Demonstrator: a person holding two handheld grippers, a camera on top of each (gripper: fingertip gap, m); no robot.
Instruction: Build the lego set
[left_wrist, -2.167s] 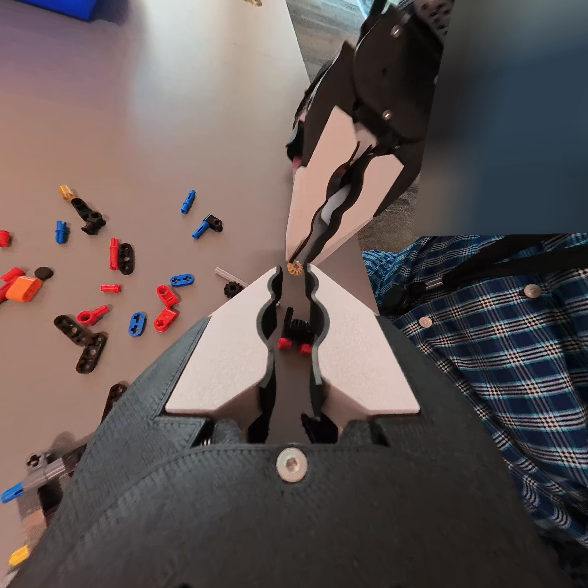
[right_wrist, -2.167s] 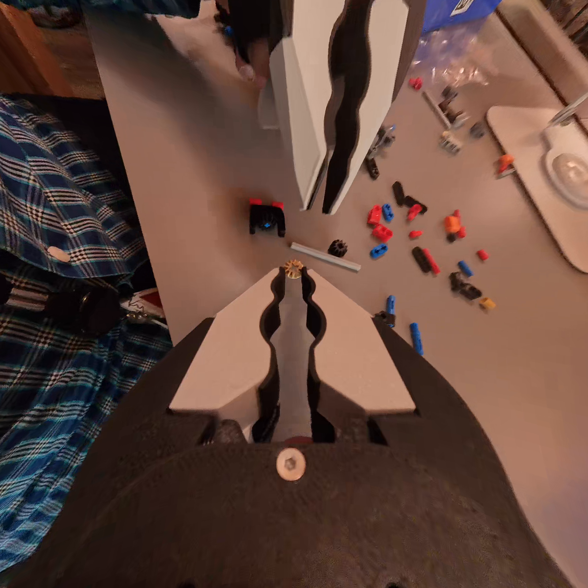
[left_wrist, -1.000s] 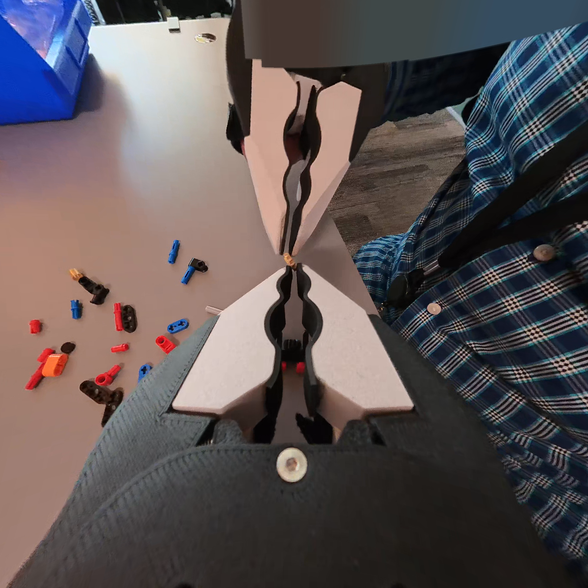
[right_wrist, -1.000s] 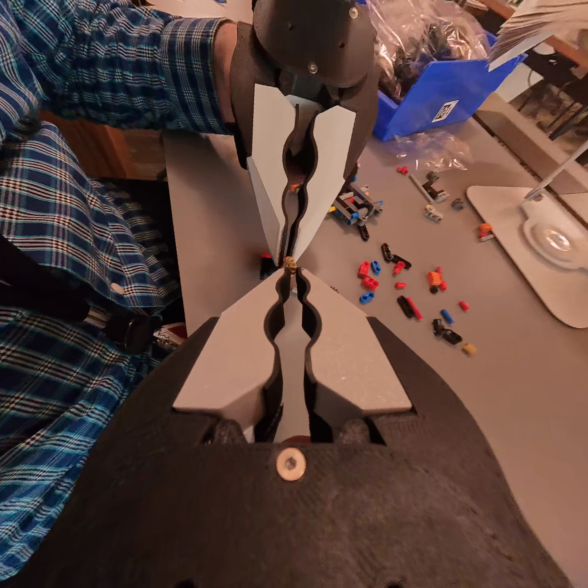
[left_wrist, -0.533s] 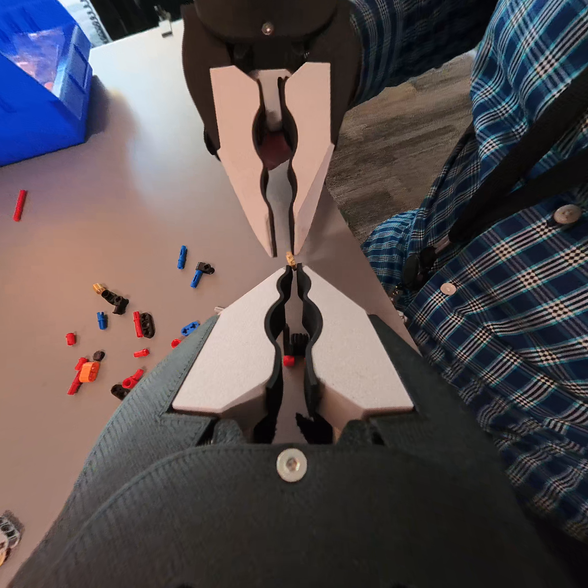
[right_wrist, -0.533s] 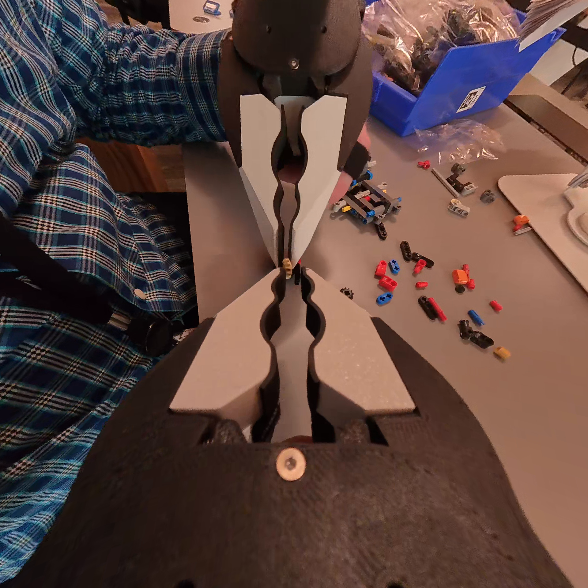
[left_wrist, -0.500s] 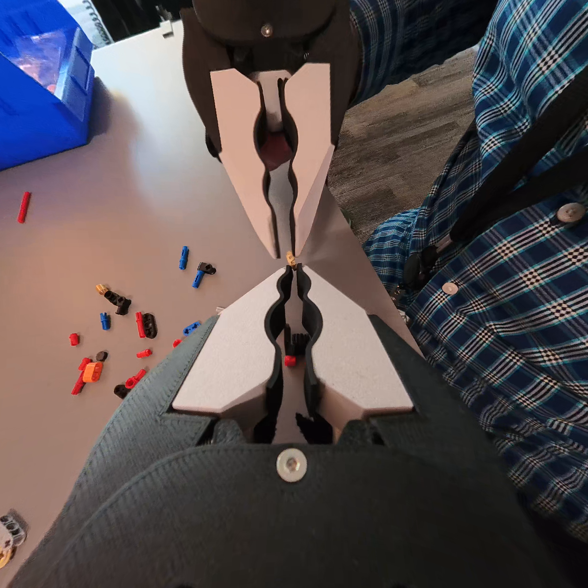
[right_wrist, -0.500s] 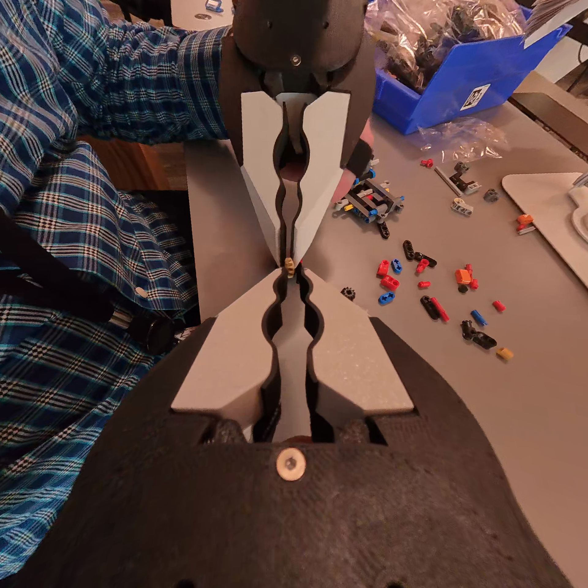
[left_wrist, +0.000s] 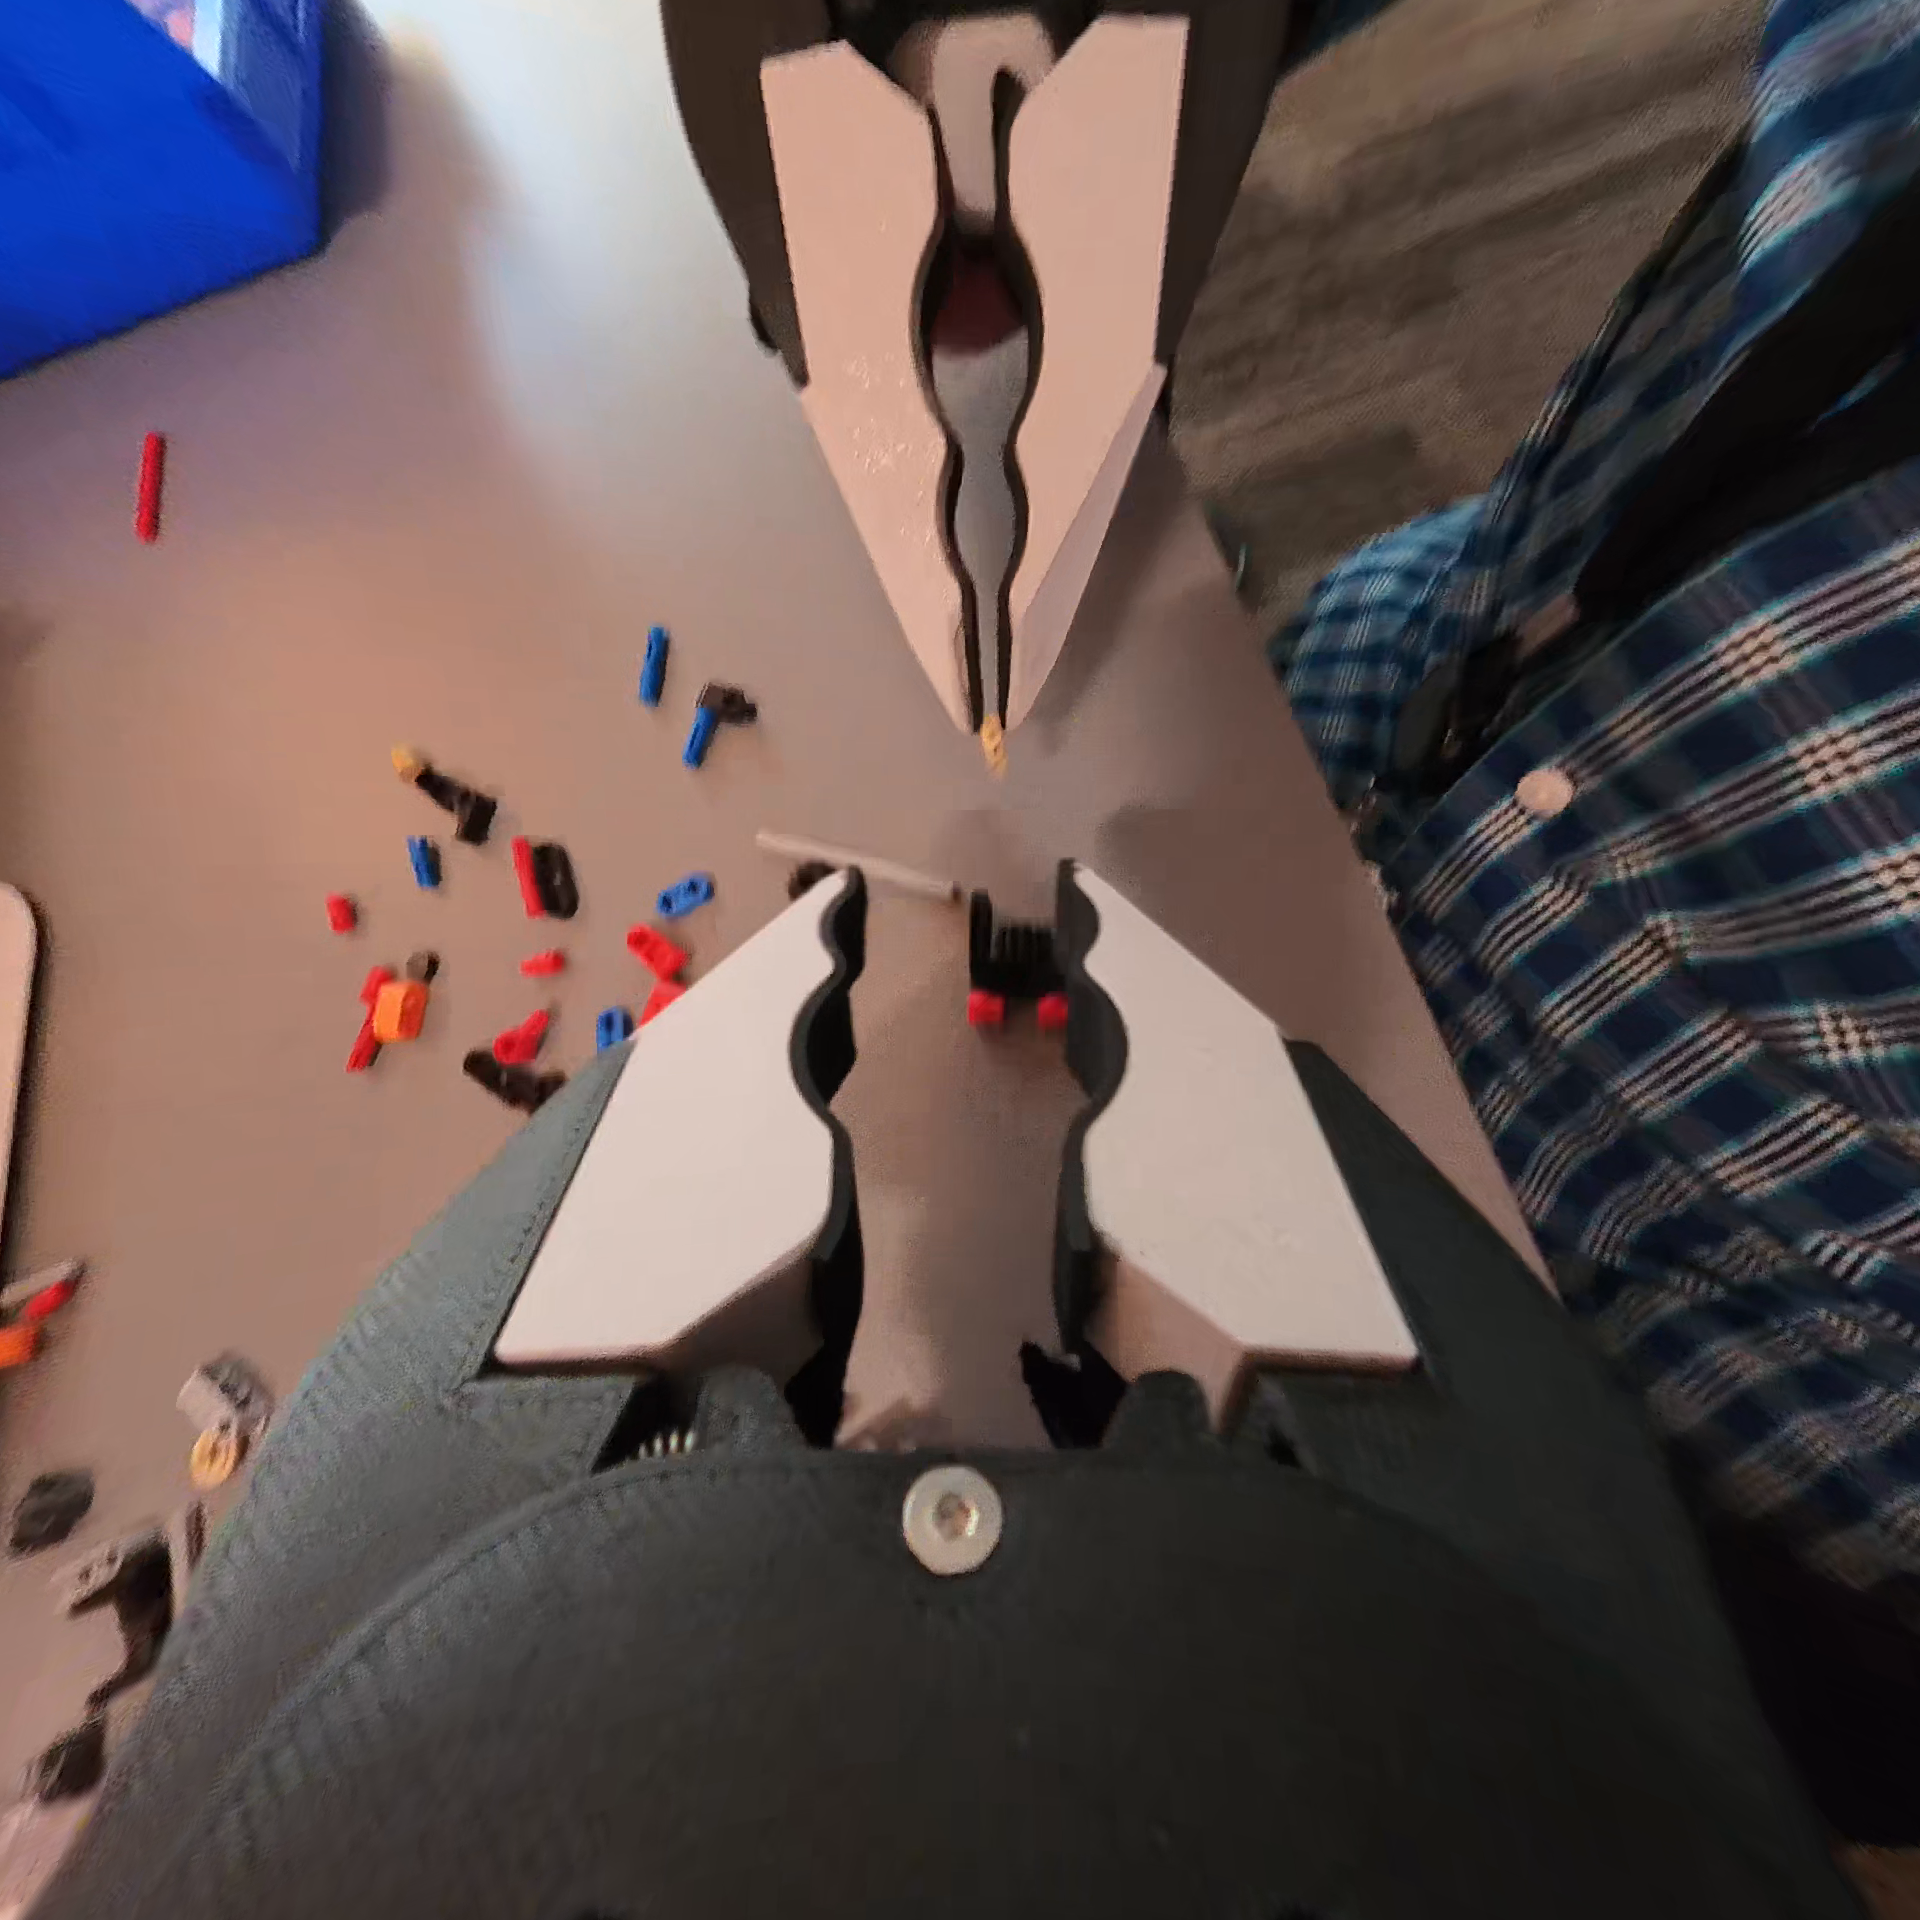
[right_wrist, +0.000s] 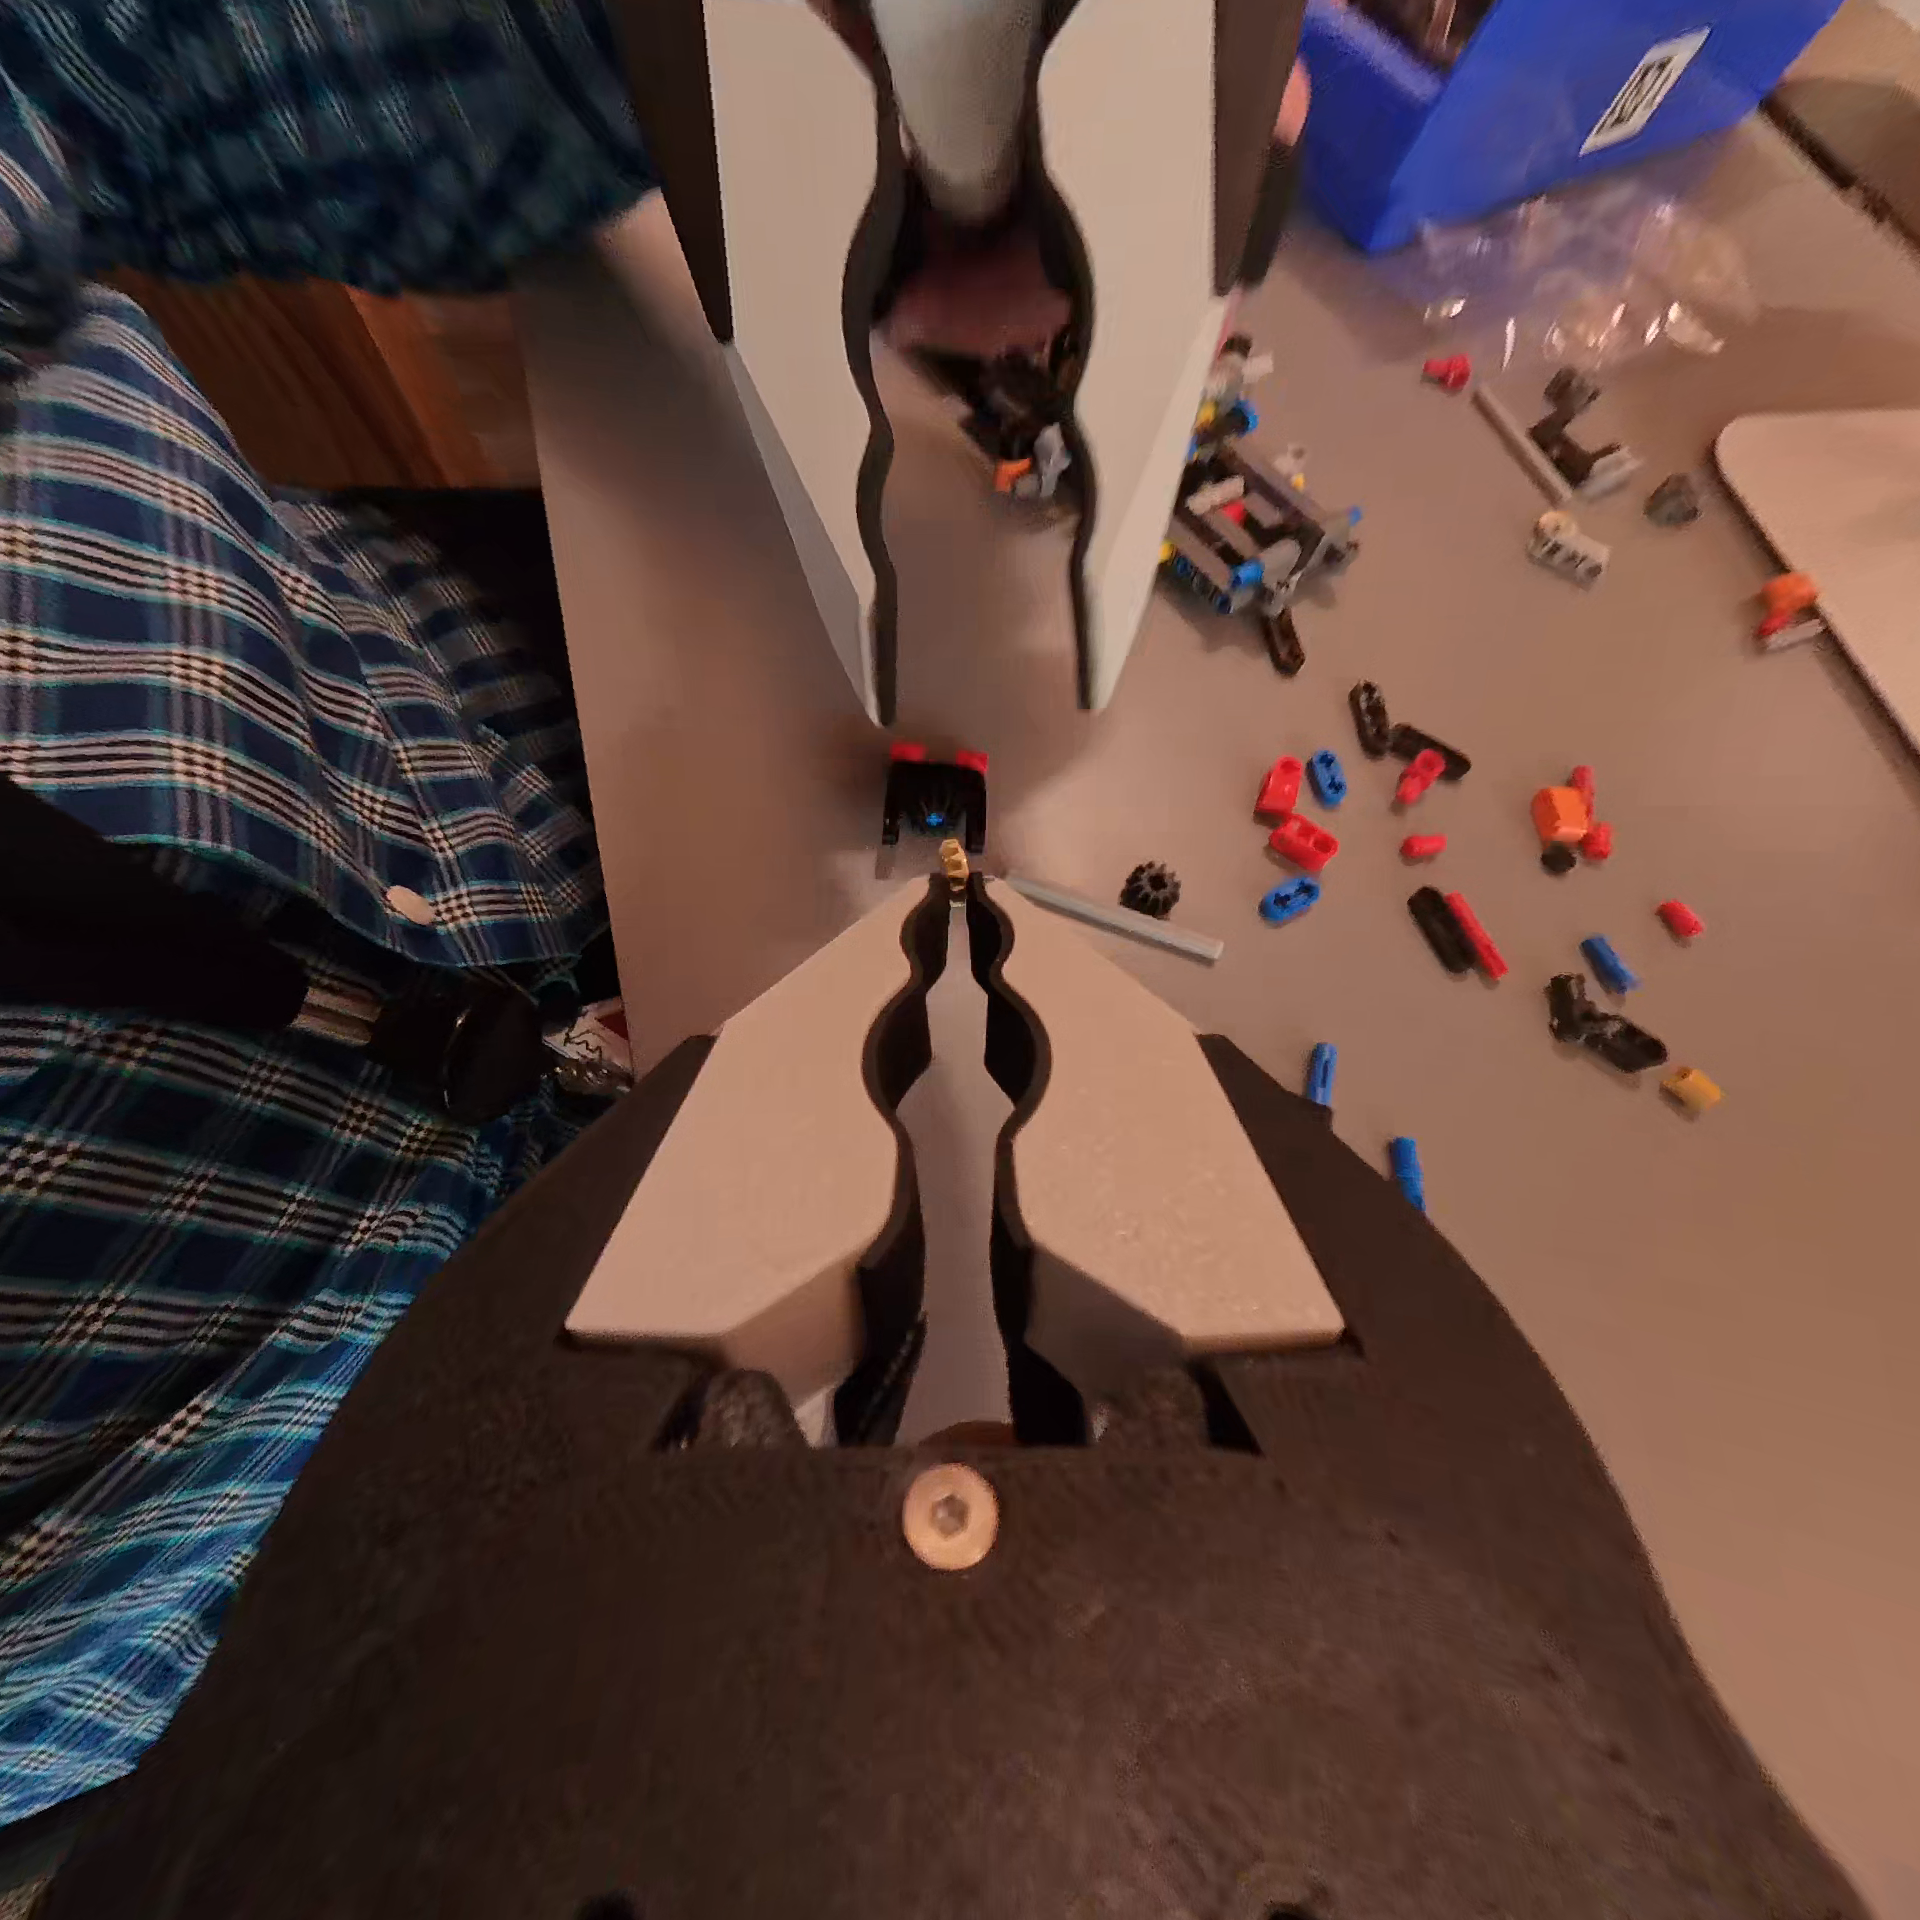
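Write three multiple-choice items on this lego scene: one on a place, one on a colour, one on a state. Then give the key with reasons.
1. Where does the black-and-red assembly lie?
A. in the blue bin
B. on the table near its edge
C. in the left tool

2. What colour is the small gear in the right tool?
A. tan
B. blue
C. red

3. How is the left tool?
A. shut on a pin
B. shut on nothing
C. open

Key: B, it rests on the table between both tools; A, a tan gear sits at the tips; C, its fingers stand apart, holding nothing.
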